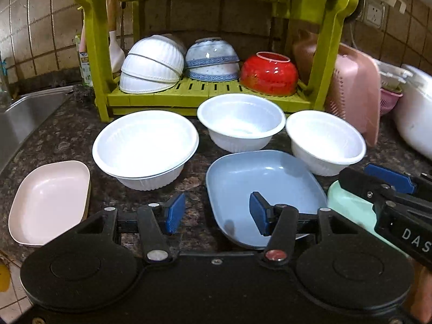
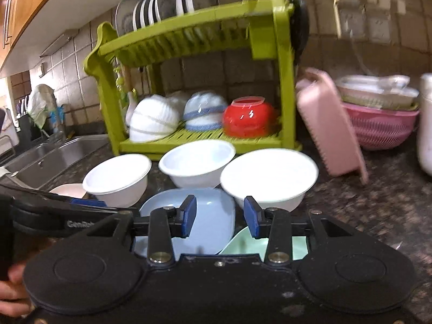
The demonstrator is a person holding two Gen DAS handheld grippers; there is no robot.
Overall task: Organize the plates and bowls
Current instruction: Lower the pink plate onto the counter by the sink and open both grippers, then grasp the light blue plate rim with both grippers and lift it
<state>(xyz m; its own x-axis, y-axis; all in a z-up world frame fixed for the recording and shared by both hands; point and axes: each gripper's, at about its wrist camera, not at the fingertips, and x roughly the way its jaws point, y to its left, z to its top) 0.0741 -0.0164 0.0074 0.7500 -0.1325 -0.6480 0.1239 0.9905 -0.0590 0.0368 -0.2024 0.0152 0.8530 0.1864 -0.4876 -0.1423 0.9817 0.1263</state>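
My left gripper [image 1: 217, 213] is open, low over the dark counter, with its right pad above the near edge of a blue plate [image 1: 264, 183]. A pink plate [image 1: 51, 199] lies to its left. Three white bowls [image 1: 145, 145] [image 1: 240, 121] [image 1: 324, 145] stand behind, the left one a nested pair. My right gripper [image 2: 220, 216] is open and empty above the blue plate [image 2: 210, 221] and a mint plate [image 2: 243, 243]. Its fingers [image 1: 388, 175] reach in over the mint plate [image 1: 348, 202].
The green dish rack [image 1: 324, 54] at the back holds upturned white [image 1: 151, 64], blue-rimmed [image 1: 212, 59] and red [image 1: 270, 74] bowls below and upright plates [image 2: 162, 2] on top. A sink [image 2: 54, 156] lies to the left. A pink board [image 2: 332, 124] and pink colander [image 2: 378, 127] stand on the right.
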